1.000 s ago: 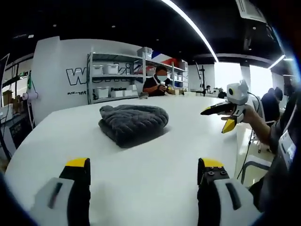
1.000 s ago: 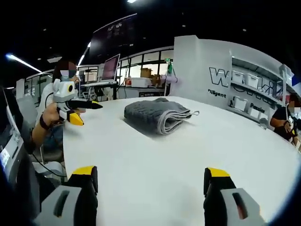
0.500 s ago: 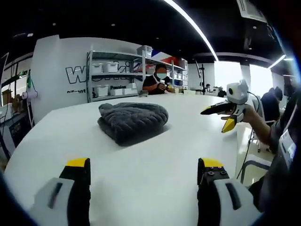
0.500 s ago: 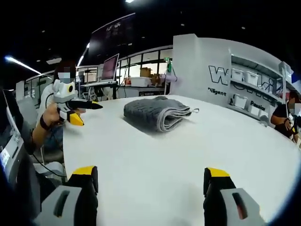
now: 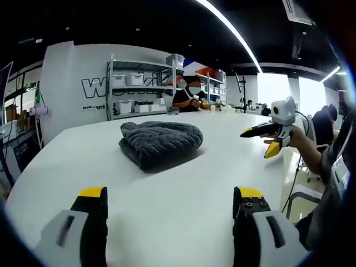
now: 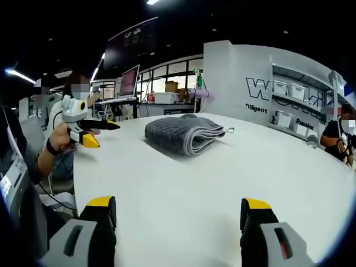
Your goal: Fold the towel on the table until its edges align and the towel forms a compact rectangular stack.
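Note:
A grey towel (image 5: 161, 143) lies folded in a thick stack on the white round table (image 5: 222, 167), its layered edges facing the right gripper view (image 6: 186, 133). My left gripper (image 5: 171, 194) hovers over the near table edge, jaws wide apart with nothing between them. My right gripper (image 6: 178, 203) is open the same way, well short of the towel. Each gripper also appears in the other's view, held in a hand beside the table: the right gripper (image 5: 257, 142) and the left gripper (image 6: 105, 135). Both are clear of the towel.
Metal shelves with white bins (image 5: 139, 94) stand along the far wall. A person (image 5: 192, 97) sits behind the table. Desks with a monitor (image 6: 130, 83) stand beyond the table's other side. A chair frame (image 5: 297, 197) is near the table edge.
Both views have shifted slightly with the hands. The towel lies as before, and both grippers stay open and away from it.

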The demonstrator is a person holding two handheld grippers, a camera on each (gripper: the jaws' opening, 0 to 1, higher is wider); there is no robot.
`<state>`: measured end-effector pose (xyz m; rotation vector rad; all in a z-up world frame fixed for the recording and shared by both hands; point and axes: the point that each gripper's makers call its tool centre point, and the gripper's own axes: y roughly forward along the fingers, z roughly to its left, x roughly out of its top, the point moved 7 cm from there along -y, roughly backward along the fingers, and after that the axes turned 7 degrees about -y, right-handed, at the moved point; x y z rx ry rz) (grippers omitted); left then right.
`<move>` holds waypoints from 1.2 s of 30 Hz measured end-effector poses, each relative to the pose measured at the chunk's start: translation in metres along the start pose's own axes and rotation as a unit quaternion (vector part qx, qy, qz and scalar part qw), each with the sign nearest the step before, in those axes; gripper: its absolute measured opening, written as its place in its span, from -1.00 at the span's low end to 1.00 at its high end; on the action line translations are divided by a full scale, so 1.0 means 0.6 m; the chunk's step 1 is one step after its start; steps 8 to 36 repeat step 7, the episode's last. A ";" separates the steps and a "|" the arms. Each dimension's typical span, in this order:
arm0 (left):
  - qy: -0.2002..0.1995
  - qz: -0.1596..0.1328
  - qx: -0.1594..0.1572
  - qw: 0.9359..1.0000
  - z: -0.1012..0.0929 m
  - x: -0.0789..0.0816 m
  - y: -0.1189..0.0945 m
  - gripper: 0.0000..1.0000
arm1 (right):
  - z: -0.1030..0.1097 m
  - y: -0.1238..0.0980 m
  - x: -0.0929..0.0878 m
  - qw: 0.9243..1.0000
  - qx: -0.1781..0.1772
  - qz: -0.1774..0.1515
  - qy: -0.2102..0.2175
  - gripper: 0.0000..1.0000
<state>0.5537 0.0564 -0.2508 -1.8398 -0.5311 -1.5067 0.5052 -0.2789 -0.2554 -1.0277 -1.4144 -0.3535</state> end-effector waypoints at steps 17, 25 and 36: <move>0.006 -0.004 -0.006 1.000 -0.010 0.004 0.001 0.96 | 0.004 0.001 0.008 1.000 0.004 -0.009 -0.005 0.93; 0.006 -0.004 -0.006 1.000 -0.010 0.004 0.001 0.96 | 0.004 0.001 0.008 1.000 0.004 -0.009 -0.005 0.93; 0.006 -0.004 -0.006 1.000 -0.010 0.004 0.001 0.96 | 0.004 0.001 0.008 1.000 0.004 -0.009 -0.005 0.93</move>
